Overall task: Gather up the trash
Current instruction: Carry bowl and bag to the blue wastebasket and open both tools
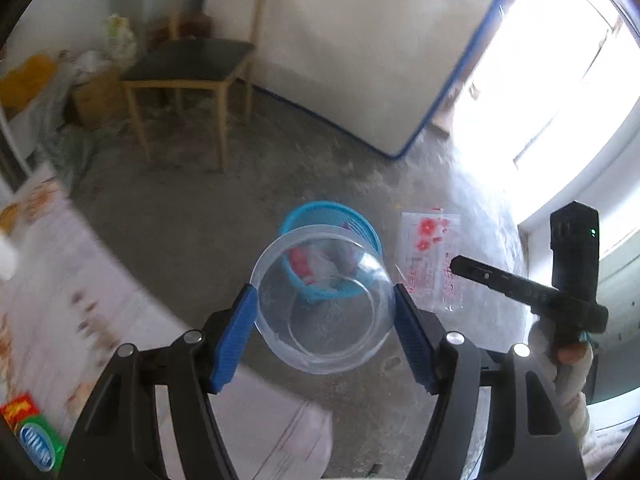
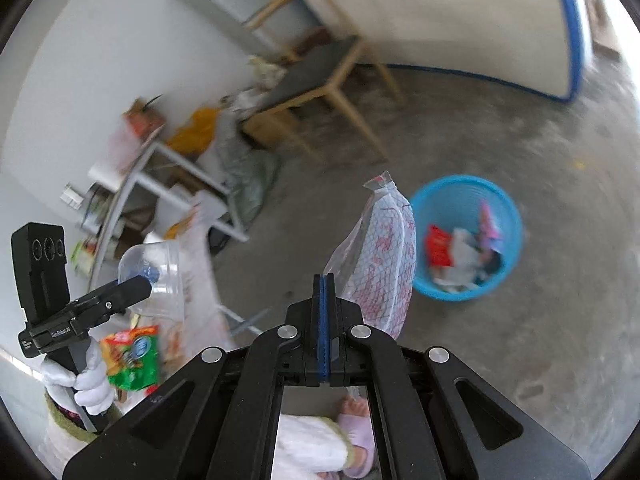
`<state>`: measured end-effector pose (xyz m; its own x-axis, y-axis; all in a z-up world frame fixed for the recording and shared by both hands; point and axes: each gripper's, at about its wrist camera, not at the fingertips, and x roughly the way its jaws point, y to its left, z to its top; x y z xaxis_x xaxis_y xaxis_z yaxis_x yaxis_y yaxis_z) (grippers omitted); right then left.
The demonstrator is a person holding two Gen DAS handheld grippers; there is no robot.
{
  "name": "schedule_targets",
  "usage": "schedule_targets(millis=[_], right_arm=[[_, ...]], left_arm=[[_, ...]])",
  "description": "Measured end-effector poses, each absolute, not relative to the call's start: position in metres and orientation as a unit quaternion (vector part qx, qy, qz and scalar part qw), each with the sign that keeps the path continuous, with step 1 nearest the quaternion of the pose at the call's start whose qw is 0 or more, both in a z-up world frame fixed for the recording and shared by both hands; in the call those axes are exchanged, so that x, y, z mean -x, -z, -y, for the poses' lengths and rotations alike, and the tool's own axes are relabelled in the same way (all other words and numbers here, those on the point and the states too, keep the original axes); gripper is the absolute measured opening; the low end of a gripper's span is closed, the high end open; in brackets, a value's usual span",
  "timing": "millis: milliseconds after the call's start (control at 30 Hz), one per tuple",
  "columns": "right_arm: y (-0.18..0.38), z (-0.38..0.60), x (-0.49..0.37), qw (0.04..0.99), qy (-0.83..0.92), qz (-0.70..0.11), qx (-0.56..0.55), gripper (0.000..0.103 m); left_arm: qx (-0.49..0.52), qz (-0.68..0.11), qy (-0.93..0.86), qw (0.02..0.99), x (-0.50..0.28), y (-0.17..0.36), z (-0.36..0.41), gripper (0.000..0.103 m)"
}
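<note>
My left gripper (image 1: 324, 304) is shut on a clear plastic cup (image 1: 324, 304), held by its sides with the open mouth facing the camera, above the floor just short of the blue trash basket (image 1: 366, 228). The cup also shows in the right wrist view (image 2: 160, 268), in the left gripper (image 2: 136, 286). My right gripper (image 2: 325, 280) is shut on a clear plastic bag with red print (image 2: 380, 264), which sticks up beside the basket (image 2: 512, 216). The bag shows in the left wrist view (image 1: 432, 256), hanging from the right gripper (image 1: 456, 262). The basket holds several wrappers.
A wooden chair (image 1: 192, 64) stands at the back by a white mattress with blue trim (image 1: 360, 48). A table with a patterned cloth (image 1: 60, 280) is at the left, with a green snack packet (image 2: 132, 356) on it. Boxes and bags are piled along the wall (image 2: 200, 132).
</note>
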<state>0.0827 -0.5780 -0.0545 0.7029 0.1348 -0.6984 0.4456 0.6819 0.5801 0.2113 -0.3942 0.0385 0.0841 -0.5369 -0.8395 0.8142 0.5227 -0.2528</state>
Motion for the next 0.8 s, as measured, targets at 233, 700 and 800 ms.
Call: schedule_targets(millis=[233, 700, 800], right_arm=[[0.122, 0.618, -0.091, 0.8, 0.127, -0.4, -0.429, 0.0], [0.223, 0.675, -0.132, 0.754, 0.182, -0.432, -0.46, 0.046], [0.224, 0.673, -0.122, 0.751, 0.18, -0.42, -0.476, 0.046]], left_arm=[[-0.188, -0.55, 0.459, 0.672, -0.21, 0.037, 0.489, 0.066], [-0.194, -0.596, 0.432, 0.648, -0.237, 0.131, 0.597, 0.081], [-0.178, -0.593, 0.438, 0.652, -0.236, 0.124, 0.588, 0.081]])
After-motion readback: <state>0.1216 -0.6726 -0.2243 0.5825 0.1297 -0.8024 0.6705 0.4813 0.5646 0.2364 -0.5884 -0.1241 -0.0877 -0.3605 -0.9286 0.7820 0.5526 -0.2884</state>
